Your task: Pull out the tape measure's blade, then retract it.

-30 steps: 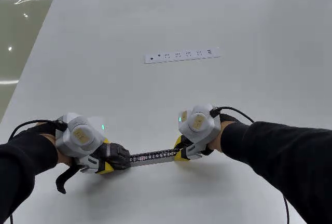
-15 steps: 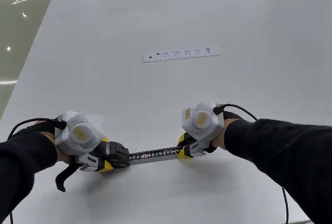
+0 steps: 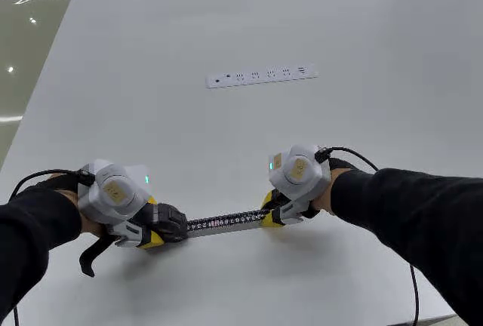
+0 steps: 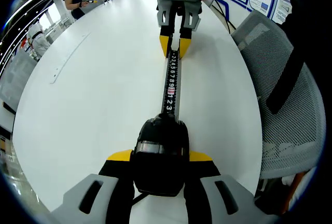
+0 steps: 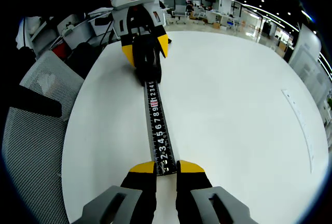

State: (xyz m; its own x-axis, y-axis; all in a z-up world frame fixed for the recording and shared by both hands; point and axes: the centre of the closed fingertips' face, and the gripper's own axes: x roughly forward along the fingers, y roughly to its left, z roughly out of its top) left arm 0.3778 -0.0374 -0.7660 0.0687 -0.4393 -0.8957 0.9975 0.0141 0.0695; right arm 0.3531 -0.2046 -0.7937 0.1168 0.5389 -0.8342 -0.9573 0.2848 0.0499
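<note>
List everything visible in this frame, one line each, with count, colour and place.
Table: one, white, under everything.
Power strip: one, white, mid-table beyond the grippers.
Case: one, black, on the table between the left gripper's jaws.
Blade: one, dark with white numbers, drawn out from case to right gripper.
Chair: at least one, grey mesh, beside the table.
Cables: two, black, one trailing from each gripper.
Left gripper: one, grey with yellow tips, shut on the case.
Right gripper: one, same colours, shut on the blade's end.
Sleeves: two, black, lower corners of the head view.

Smooth matt table [image 3: 226, 32], plastic tape measure [image 4: 161, 154].
</note>
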